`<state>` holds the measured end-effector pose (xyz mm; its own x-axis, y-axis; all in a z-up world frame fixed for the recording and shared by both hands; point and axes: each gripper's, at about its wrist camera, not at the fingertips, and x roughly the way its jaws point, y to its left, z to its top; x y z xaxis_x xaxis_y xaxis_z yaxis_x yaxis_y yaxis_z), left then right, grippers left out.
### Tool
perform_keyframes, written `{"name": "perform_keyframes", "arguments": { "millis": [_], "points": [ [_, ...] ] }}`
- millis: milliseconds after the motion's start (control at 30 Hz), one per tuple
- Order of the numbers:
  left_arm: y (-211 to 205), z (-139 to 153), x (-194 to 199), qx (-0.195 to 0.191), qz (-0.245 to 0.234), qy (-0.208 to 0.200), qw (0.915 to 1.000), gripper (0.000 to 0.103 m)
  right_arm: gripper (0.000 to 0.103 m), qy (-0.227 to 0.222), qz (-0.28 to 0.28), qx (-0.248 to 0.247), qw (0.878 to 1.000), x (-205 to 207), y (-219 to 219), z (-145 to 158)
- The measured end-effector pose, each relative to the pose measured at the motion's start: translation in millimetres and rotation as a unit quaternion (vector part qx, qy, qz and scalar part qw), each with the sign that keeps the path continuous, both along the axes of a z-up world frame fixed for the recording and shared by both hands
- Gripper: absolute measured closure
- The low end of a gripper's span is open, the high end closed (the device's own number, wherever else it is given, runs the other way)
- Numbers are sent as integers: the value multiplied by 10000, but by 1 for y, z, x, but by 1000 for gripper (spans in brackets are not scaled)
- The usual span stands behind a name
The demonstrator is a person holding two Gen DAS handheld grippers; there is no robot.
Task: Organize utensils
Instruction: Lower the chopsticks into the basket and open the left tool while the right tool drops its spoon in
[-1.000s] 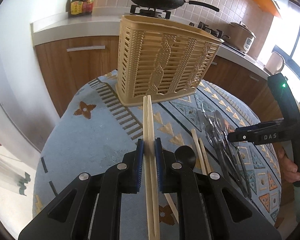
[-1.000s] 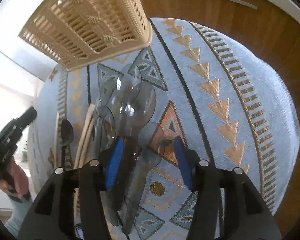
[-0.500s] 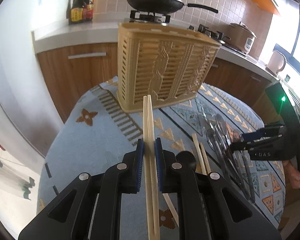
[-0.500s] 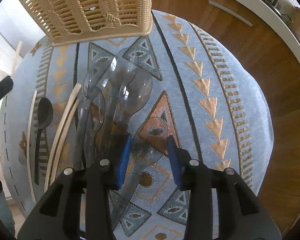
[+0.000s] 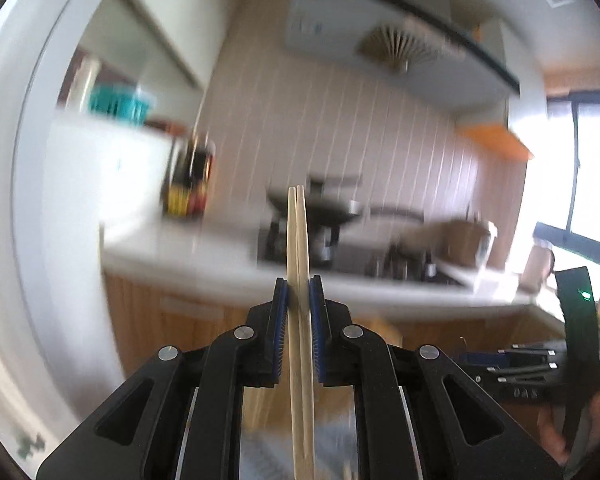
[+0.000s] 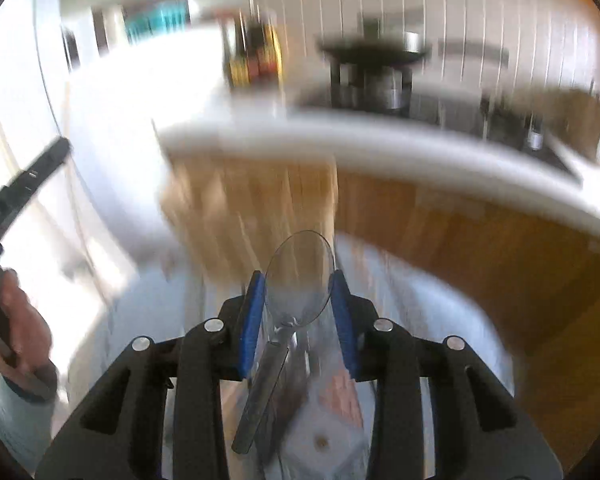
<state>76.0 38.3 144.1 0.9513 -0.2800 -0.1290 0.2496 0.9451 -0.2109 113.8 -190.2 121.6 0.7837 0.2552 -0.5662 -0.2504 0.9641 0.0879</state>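
Observation:
My left gripper [image 5: 299,294] is shut on a pair of pale wooden chopsticks [image 5: 298,248], held upright with tips toward the kitchen counter. My right gripper [image 6: 299,292] is shut on a clear plastic spoon [image 6: 298,276], its bowl between the blue pads [image 6: 254,312] and its handle hanging down toward the patterned tablecloth [image 6: 412,304]. The tan woven utensil basket [image 6: 244,216] shows blurred just beyond the spoon in the right wrist view. In the left wrist view only a tan sliver of it [image 5: 384,330] shows below the fingers. The right gripper also shows at the left wrist view's right edge [image 5: 540,364].
Both views are motion-blurred. A white counter [image 5: 204,260] with wooden cabinets, a stove with a black pan [image 5: 324,200], sauce bottles [image 5: 188,184] and a rice cooker [image 5: 456,240] lies behind. The hand on the left gripper's handle [image 6: 16,320] shows at the right wrist view's left edge.
Both grippers have risen and tilted up from the table. The right gripper closed on a clear spoon and lifted it. The left one still holds the chopsticks.

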Motion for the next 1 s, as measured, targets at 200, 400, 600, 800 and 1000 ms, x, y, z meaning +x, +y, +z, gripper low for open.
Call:
{"name": "perform_keyframes", "arguments": {
  "millis": [200,400,600,800,1000],
  "points": [
    [-22,18,50,-247,361,-515,9977,94,72,-970,-508,447,9930,43,-2,46],
    [-26,-1,82,-133,643,-515,9965,94,72,-1539,-1146,127,9813,87,-1,41],
    [-22,-31,101,-75,803,-339,9962,94,72,-1560,-1420,8,9775,100,-7,8],
    [-21,-53,107,-69,769,-132,9969,93,72,-1546,-1379,-123,9782,102,-3,-22],
    [-19,-68,108,-82,672,36,9977,88,71,-1570,-1191,-475,9792,91,13,-38]
  ]
}}
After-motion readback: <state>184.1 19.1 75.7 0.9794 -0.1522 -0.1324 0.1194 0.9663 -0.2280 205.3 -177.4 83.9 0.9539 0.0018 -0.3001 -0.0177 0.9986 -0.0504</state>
